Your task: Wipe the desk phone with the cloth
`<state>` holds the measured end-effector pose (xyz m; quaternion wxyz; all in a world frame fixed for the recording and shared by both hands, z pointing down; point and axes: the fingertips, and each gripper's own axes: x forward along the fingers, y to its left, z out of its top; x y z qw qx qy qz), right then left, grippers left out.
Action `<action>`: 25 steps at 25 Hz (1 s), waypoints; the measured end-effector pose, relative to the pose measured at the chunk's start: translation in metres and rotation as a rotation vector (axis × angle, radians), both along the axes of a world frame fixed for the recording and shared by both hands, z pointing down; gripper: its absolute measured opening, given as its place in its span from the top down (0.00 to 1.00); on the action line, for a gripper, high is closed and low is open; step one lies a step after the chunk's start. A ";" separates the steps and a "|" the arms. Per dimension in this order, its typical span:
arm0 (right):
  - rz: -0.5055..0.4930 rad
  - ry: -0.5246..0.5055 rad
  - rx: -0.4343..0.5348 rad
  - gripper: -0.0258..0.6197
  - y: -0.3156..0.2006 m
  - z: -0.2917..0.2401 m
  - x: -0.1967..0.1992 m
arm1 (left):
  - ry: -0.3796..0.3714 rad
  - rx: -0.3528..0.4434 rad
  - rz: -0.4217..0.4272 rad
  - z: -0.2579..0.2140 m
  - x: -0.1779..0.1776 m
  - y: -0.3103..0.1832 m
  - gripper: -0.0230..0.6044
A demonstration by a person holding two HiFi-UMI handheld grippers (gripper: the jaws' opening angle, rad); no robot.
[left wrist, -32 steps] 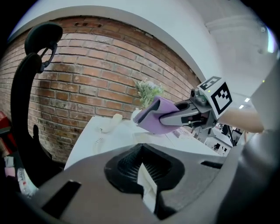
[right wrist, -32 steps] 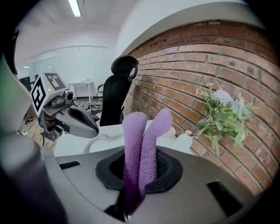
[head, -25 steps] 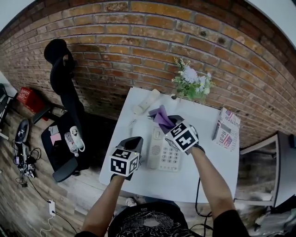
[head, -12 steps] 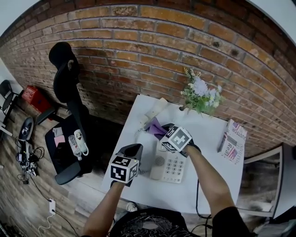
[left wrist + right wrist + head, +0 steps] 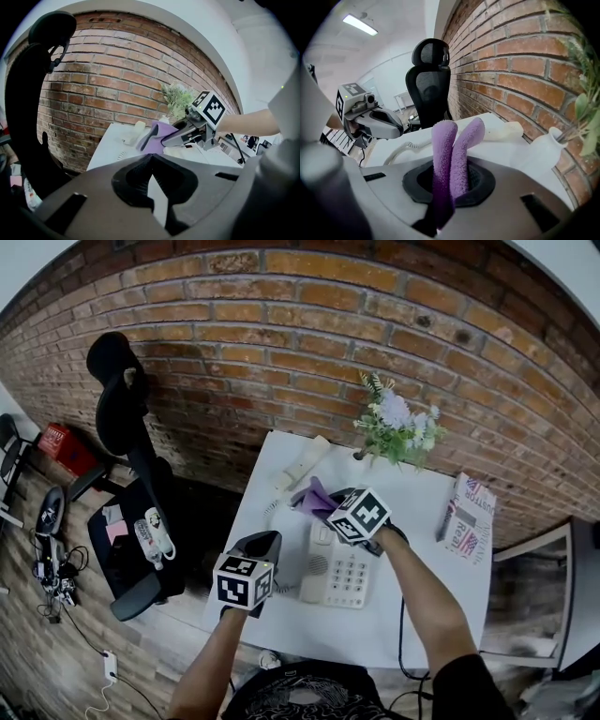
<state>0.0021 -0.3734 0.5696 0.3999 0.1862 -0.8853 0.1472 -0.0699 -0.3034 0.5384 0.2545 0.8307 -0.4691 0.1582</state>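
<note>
Cloth [image 5: 451, 154], seemingly soft and light, is projecting folded from the clamping right gripper [image 5: 328, 505] over the far end of the desk phone [image 5: 339, 568]; pinching the fold is likely serving best. Left gripper [image 5: 260, 544] is hovering nearby, jaws together, empty.

An office: a white tabletop [image 5: 417, 610] against a bare brick wall [image 5: 281, 352] carries a desk phone [image 5: 339, 570], a black mesh-backed office chair [image 5: 127, 418] stands beside it, and a strip light [image 5: 358, 24] glows on the ceiling.
</note>
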 end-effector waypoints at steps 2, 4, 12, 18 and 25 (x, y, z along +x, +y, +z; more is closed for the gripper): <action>0.012 0.002 -0.003 0.89 -0.001 0.000 0.006 | 0.001 0.003 0.004 -0.002 0.003 -0.001 0.95; 0.032 0.000 -0.010 0.89 -0.001 0.000 0.014 | 0.000 0.003 0.011 -0.002 0.006 -0.001 0.95; 0.069 0.004 -0.024 0.89 -0.001 -0.001 0.033 | 0.010 0.000 0.032 0.000 0.019 -0.002 0.95; 0.086 0.035 -0.013 0.89 0.001 0.001 0.055 | 0.014 0.001 0.051 0.001 0.029 -0.004 0.95; 0.138 0.060 -0.009 0.89 0.004 0.000 0.086 | 0.024 0.007 0.083 -0.001 0.045 -0.006 0.95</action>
